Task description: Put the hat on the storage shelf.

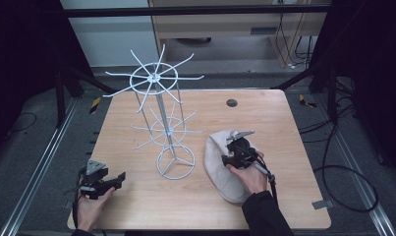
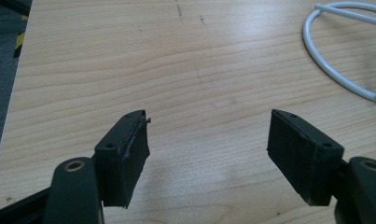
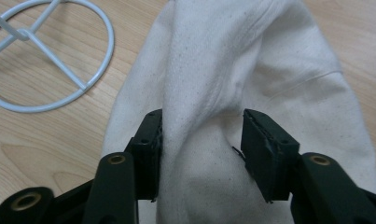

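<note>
A cream cloth cap [image 1: 222, 169] lies on the right half of the wooden table [image 1: 136, 206]. My right gripper [image 1: 233, 149] rests on top of it; in the right gripper view the gripper [image 3: 202, 126] pinches a raised fold of the cap [image 3: 223, 60] between its two jaws. A tall white wire stand [image 1: 158, 98] with two tiers of radiating hooks rises at the table's middle on a ring base [image 1: 176, 162]. My left gripper [image 1: 120, 178] hovers low at the front left, open, and in its own view the gripper [image 2: 206, 135] has only bare wood between the jaws.
The stand's ring base [image 2: 308, 46] lies ahead and to the right of my left gripper, and left of the cap [image 3: 55, 59]. A dark round hole [image 1: 231, 103] marks the far side of the table. Black frame legs and cables surround the table.
</note>
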{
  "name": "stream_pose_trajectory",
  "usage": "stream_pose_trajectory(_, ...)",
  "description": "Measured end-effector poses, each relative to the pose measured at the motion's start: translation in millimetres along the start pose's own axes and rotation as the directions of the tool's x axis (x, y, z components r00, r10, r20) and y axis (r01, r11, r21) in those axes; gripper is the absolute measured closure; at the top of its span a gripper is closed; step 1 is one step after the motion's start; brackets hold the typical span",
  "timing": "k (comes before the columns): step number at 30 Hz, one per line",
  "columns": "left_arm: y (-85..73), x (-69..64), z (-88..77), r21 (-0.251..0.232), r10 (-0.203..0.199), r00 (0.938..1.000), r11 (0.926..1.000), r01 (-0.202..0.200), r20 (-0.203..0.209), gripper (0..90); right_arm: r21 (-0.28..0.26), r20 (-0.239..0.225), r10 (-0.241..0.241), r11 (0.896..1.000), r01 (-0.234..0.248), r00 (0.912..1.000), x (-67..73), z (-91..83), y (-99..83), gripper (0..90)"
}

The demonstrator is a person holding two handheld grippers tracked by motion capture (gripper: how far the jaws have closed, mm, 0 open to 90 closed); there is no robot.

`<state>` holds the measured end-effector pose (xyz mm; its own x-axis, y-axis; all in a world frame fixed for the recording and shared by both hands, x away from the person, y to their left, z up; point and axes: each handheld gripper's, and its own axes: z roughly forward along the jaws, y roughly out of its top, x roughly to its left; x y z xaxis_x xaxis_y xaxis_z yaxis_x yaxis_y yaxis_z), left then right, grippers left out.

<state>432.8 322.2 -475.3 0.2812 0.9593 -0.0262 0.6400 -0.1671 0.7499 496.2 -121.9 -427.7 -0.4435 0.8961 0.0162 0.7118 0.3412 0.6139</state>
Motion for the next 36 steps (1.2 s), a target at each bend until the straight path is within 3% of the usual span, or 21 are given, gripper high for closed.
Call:
stream_pose_trajectory(7,0.0,-0.2,0.6,0.003,-0.003,1.0000,1.0000,0.003,0.000,29.1,0.028,-0.001,0.007,1.000,-0.007,1.0000,-1.5,7.8,-2.7,63.4)
stream_pose_trajectory(9,-0.1,-0.4,0.8,0.003,-0.004,1.0000,1.0000,0.004,0.000,29.0,0.032,0.023,-0.008,0.999,0.008,0.9997,0.2,8.2,-3.0,71.7)
stream_pose_trajectory(15,0.0,0.1,0.9,0.004,-0.004,1.0000,1.0000,0.004,0.002,29.0,0.030,0.058,-0.003,1.000,0.001,0.9983,-0.1,7.1,-4.3,84.3)
stream_pose_trajectory(24,0.2,-0.5,0.6,0.008,0.001,1.0000,1.0000,-0.001,0.002,29.0,0.003,0.053,0.015,1.000,-0.015,0.9985,-5.1,-1.5,-4.9,86.0)
stream_pose_trajectory(36,0.3,0.2,0.6,0.008,-0.001,1.0000,1.0000,0.001,-0.001,29.0,-0.124,-0.009,0.002,0.992,-0.004,1.0000,-23.8,-30.2,-19.9,86.4)
